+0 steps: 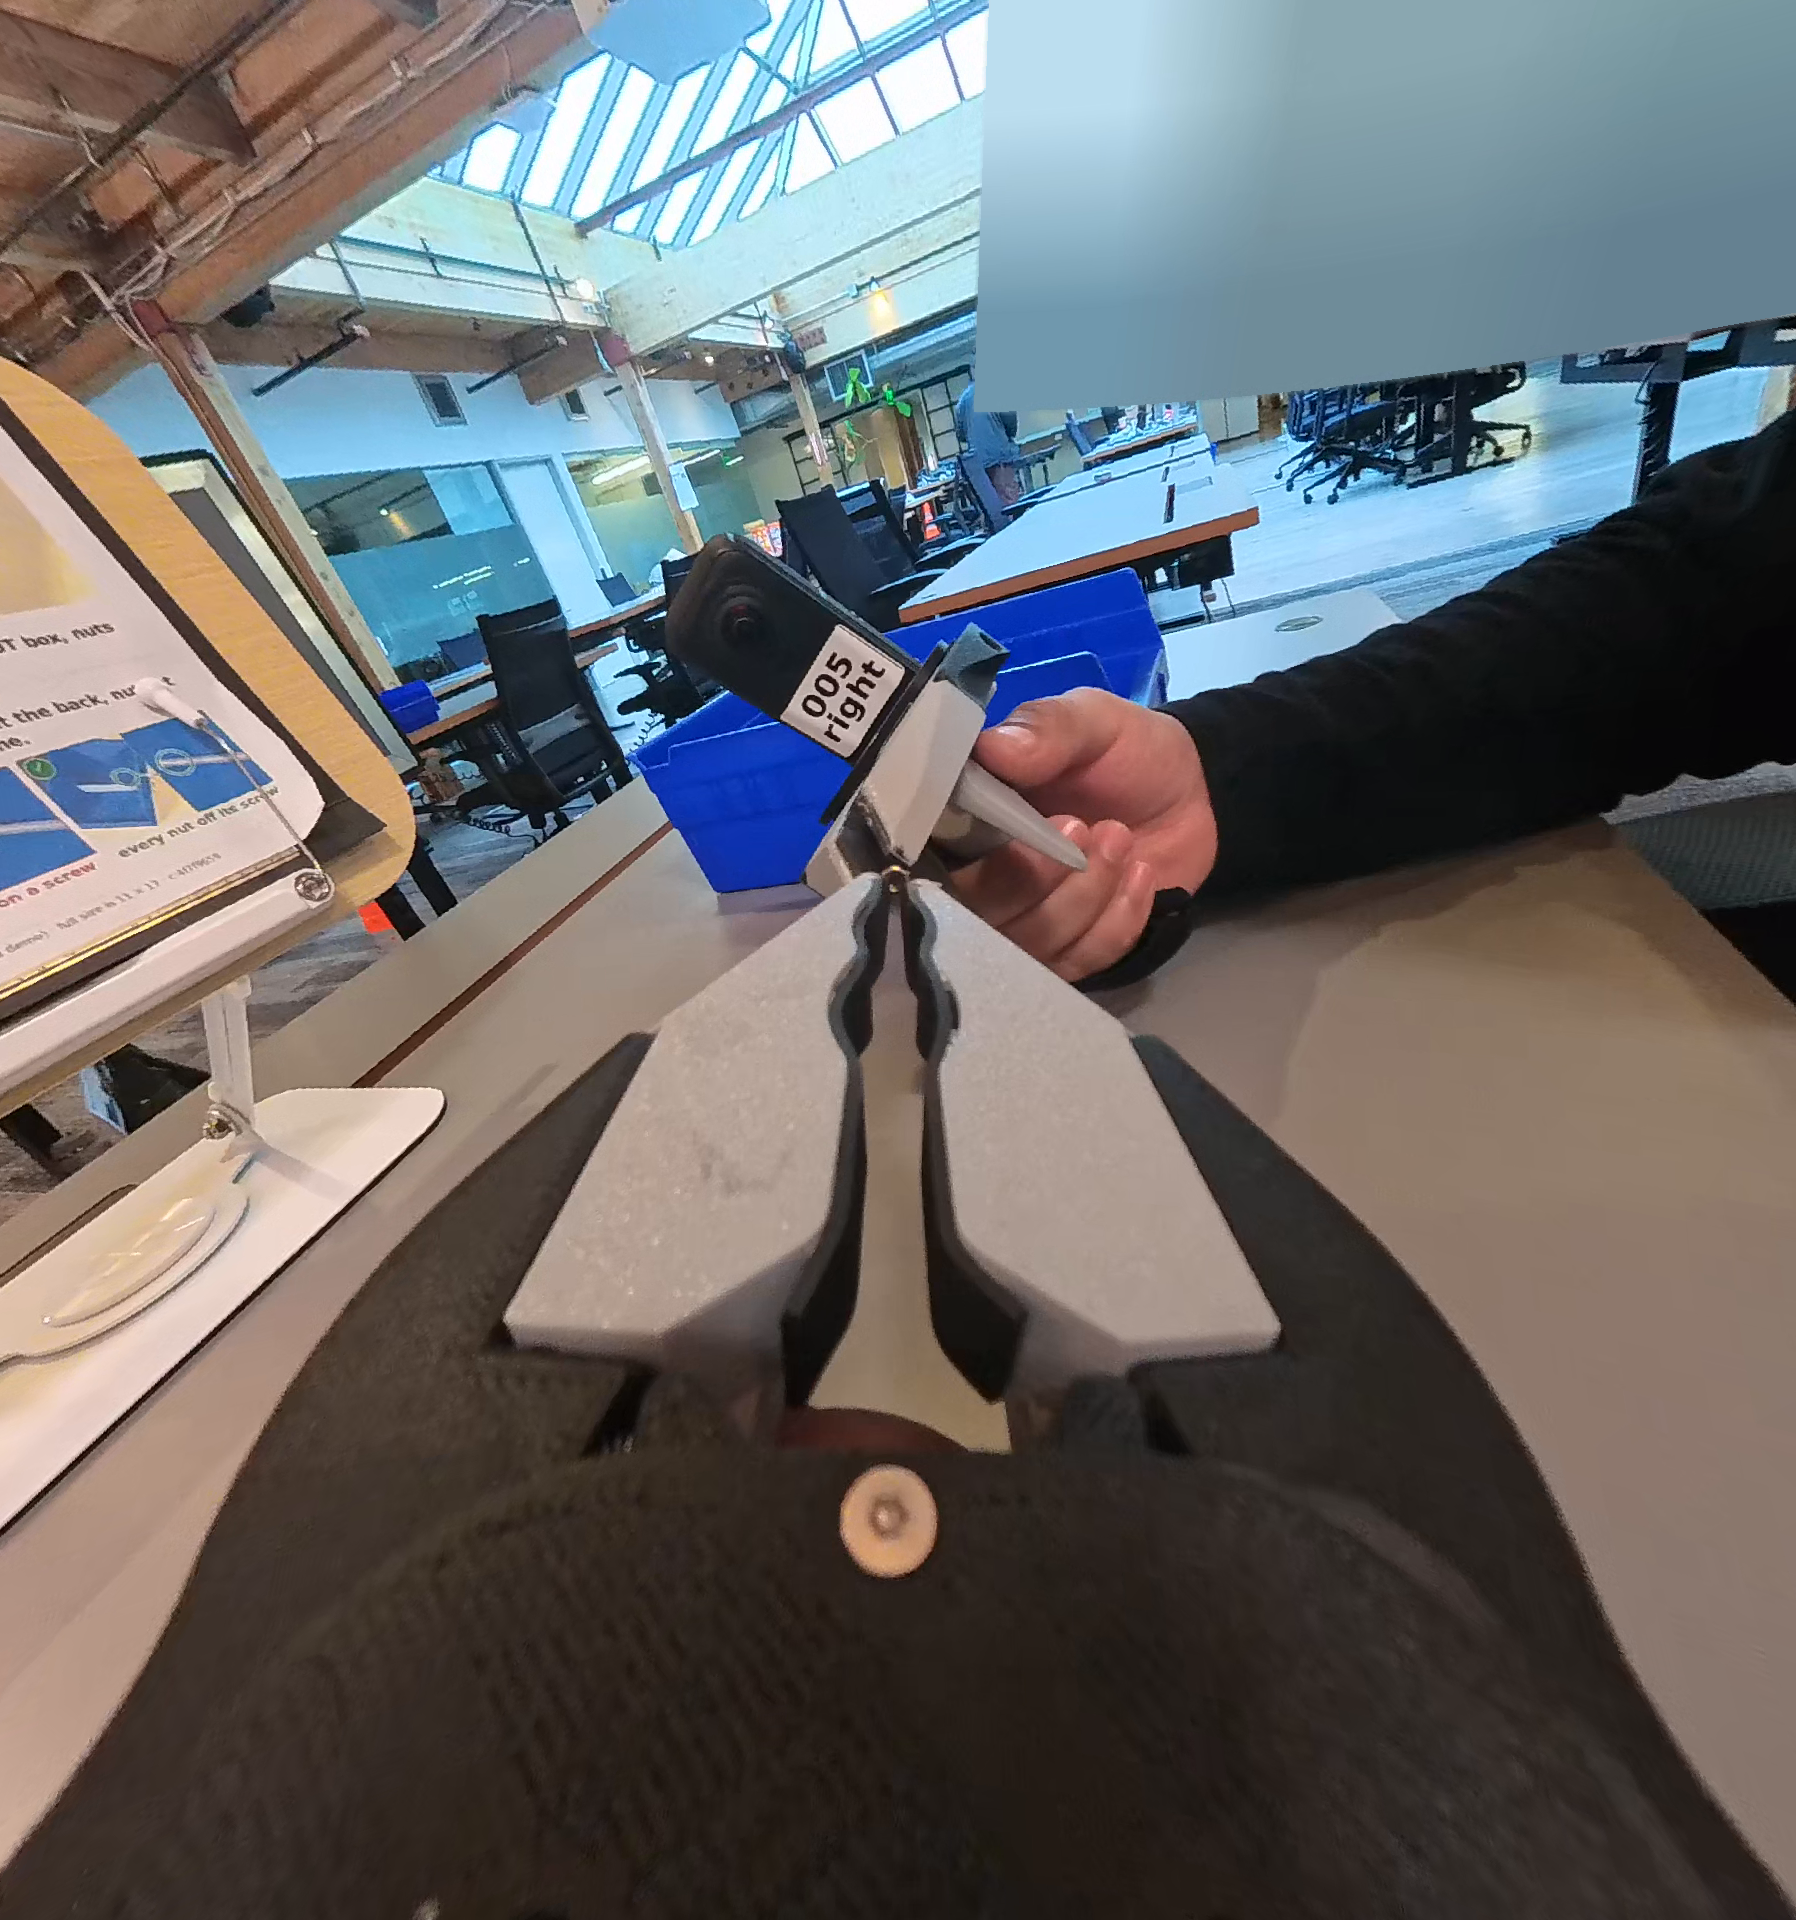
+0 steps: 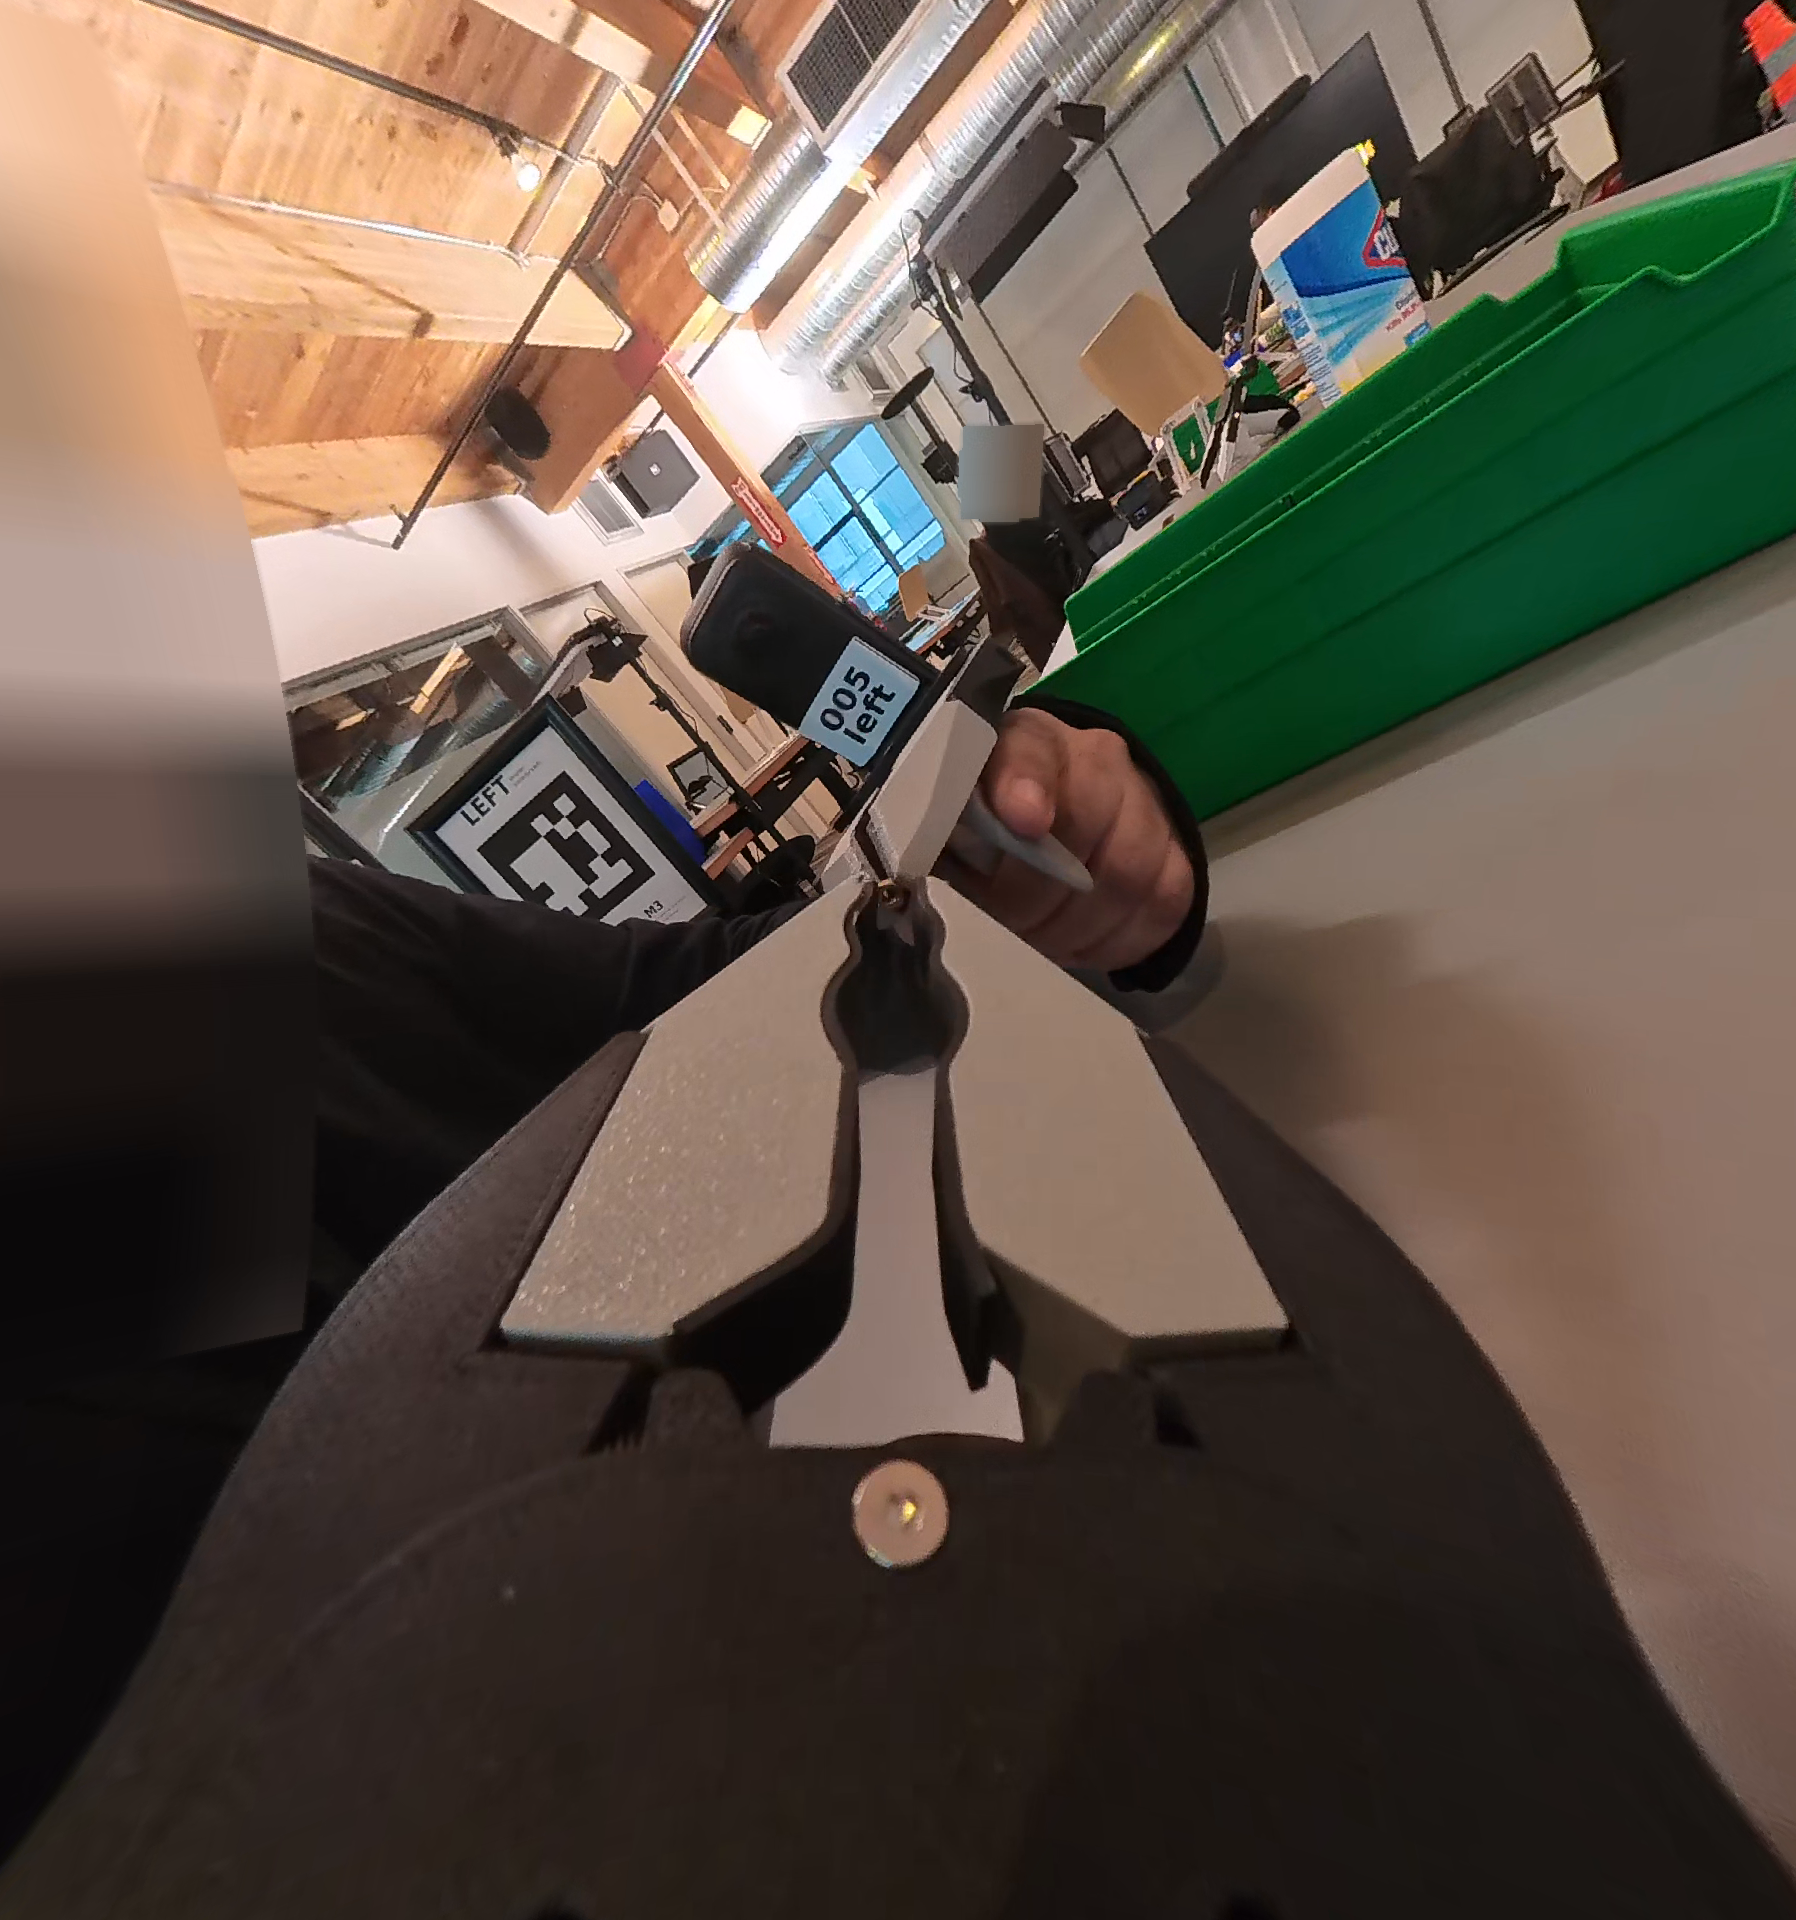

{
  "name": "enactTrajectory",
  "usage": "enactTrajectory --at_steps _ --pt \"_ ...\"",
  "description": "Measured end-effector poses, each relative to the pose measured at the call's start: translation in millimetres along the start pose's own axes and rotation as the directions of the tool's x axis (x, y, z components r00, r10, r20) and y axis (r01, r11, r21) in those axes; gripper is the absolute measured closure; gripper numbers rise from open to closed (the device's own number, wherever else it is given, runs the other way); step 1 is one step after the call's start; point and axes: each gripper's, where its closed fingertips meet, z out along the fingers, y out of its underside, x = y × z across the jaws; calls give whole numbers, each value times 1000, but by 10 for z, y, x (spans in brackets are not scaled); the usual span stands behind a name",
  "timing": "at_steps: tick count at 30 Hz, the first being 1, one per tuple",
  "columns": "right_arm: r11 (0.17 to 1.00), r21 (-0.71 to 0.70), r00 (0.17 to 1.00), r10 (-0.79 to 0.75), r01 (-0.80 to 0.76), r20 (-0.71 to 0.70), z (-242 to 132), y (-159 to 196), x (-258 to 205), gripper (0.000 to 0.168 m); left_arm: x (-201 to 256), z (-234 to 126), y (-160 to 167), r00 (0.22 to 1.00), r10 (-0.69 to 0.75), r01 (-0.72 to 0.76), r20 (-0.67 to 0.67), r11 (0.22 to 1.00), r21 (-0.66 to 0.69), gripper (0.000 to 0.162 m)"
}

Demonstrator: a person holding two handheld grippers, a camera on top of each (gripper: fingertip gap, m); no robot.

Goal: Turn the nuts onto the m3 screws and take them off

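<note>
Both grippers meet tip to tip above the grey table (image 1: pixel 1496 1143). In the left wrist view my left gripper (image 1: pixel 892 891) is shut, with a tiny brass screw-and-nut piece (image 1: pixel 896 881) at its tips. The right gripper (image 1: pixel 878 857), held by a hand (image 1: pixel 1091 821), closes on the same piece from the far side. In the right wrist view my right gripper (image 2: pixel 889 902) is shut on the brass piece (image 2: pixel 889 888), and the left gripper (image 2: pixel 878 857) faces it. I cannot tell which gripper holds the nut and which the screw.
A blue bin (image 1: pixel 769 790) stands behind the right gripper. A green bin (image 2: pixel 1496 540) stands behind the left gripper, with a wipes canister (image 2: pixel 1341 270) beyond it. An instruction sheet on a white stand (image 1: pixel 94 748) is at the left. A framed marker board (image 2: pixel 551 842) stands behind the sleeve. The grippers are tip to tip, or close to it.
</note>
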Motion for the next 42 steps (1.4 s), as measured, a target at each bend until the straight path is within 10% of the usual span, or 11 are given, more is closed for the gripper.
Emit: enactTrajectory --at_steps 42 --pt "1000 -8 991 -5 4 -131 -48 34 197 164 -120 32 202 988 118 -104 100 985 -139 161"
